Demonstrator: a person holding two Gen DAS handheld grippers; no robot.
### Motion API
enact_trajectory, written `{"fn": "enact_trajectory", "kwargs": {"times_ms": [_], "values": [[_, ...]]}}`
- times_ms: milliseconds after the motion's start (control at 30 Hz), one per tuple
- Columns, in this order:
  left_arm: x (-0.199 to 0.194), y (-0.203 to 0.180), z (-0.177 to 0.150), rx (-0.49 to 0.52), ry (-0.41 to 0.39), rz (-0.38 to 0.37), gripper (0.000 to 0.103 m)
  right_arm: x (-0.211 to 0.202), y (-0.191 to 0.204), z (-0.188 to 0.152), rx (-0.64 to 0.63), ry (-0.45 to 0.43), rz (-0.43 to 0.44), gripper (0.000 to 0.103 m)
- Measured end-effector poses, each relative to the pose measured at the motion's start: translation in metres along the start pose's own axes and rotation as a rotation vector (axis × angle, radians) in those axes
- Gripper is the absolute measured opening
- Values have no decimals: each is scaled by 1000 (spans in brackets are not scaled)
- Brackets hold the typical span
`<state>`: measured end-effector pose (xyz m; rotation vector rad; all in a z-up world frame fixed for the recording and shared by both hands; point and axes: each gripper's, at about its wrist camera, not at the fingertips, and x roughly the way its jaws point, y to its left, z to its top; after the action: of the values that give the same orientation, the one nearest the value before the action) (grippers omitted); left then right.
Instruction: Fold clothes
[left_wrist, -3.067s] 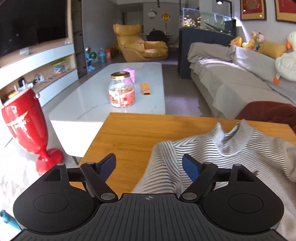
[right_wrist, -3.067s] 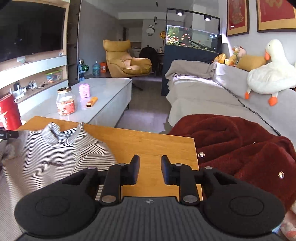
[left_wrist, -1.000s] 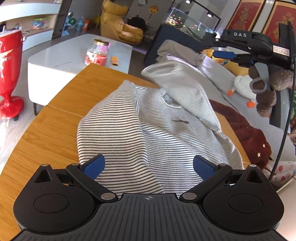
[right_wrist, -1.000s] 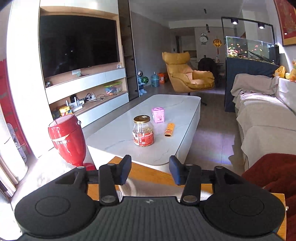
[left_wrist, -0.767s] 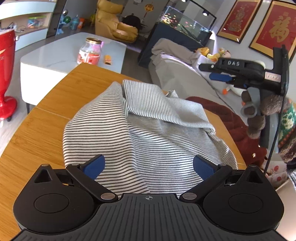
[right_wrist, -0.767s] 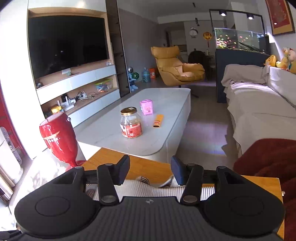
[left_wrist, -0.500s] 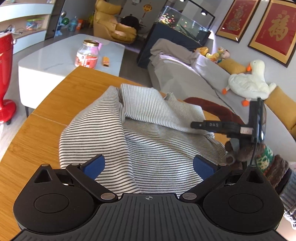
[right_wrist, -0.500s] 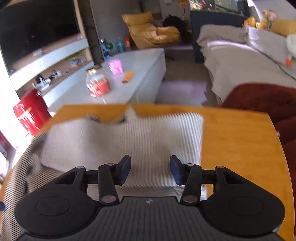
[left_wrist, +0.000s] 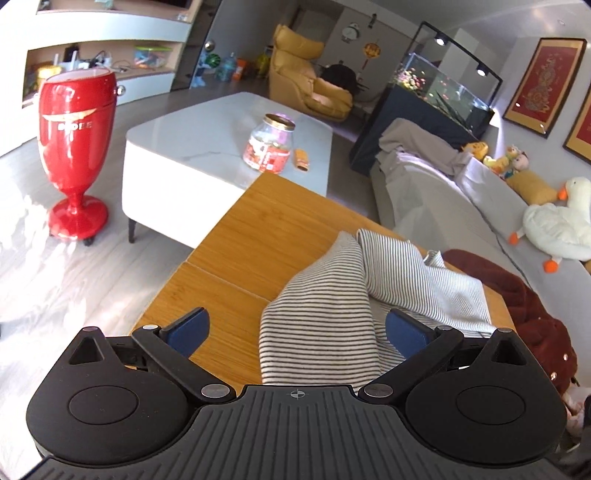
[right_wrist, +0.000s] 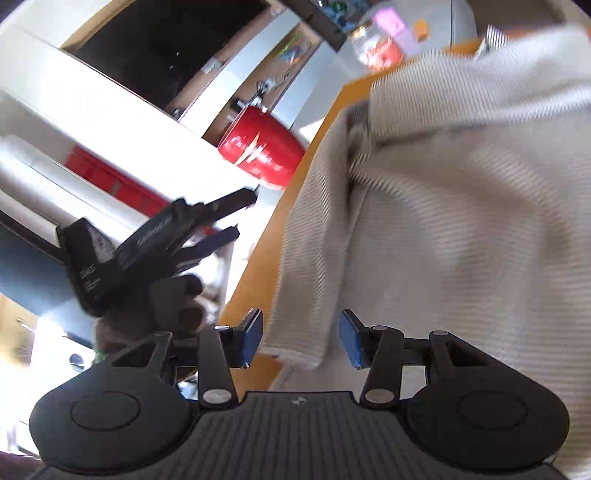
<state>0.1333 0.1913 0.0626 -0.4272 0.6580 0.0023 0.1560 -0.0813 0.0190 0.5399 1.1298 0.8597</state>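
My left tongs (left_wrist: 295, 328) hang spread wide and empty at the bottom of the frame, over the near edge of the striped shirt (left_wrist: 325, 306). A moment ago they looked across the whole garment from higher up; now they sit lower and nearer its left side, with more bare table (left_wrist: 243, 243) showing to the left.

My right tongs (right_wrist: 301, 339) are spread too, a hem corner of the shirt (right_wrist: 443, 206) lying between the pads in the lower middle of their blurred, tilted view; they have not closed on it. Half a second back this camera looked level over the folded panel toward the sofa. It has since swung hard round and dropped to the cloth's edge, and my left hand with its tongs (right_wrist: 162, 240) now appears at centre left.

The shirt lies on the wooden table in the lower right of the left view, its upper part turned back over the body in a flap (left_wrist: 424, 273), where three seconds ago it lay open with the collar up. By my reading one fold is down and the right tongs are lining up a grip on the hem for another. Beyond, the red coat (left_wrist: 535, 314) sits at the right edge, the jar (left_wrist: 269, 147) on the white table further off.
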Motion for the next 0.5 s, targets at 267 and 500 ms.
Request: {"fn": "enact_trajectory", "kwargs": {"times_ms": [267, 500], "values": [[-1, 4, -4, -9, 6, -2, 103, 37, 2, -14, 79, -2, -64, 45], [-4, 13, 1, -30, -22, 12, 103, 40, 21, 5, -104, -114, -146, 9]]}}
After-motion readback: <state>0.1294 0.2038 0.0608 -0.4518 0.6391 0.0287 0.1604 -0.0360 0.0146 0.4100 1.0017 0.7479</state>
